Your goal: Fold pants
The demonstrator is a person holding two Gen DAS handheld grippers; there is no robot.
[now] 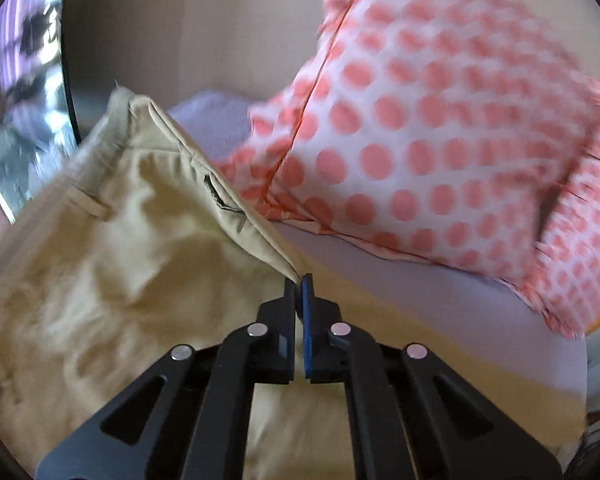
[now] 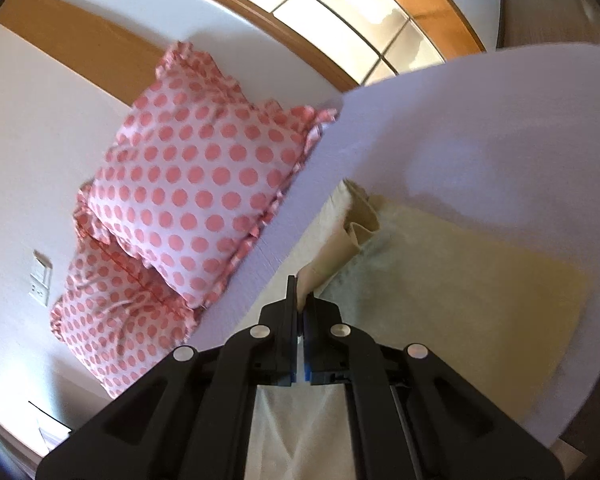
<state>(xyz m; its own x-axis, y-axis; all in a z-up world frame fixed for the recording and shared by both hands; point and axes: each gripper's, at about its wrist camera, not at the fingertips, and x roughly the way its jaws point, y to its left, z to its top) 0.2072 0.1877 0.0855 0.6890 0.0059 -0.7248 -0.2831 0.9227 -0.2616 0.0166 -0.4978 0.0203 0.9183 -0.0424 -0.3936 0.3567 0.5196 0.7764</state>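
The pants are khaki, with belt loops and a pocket slit showing in the left wrist view. My left gripper is shut on the waistband corner and holds it lifted above the bed. In the right wrist view the pants lie across the lavender bed sheet. My right gripper is shut on another edge of the pants, pinched between its pads and raised off the sheet.
Pink polka-dot pillows lie close beyond the pants at the head of the bed; they also show in the right wrist view. A white wall with an outlet and a wood-framed window stand behind.
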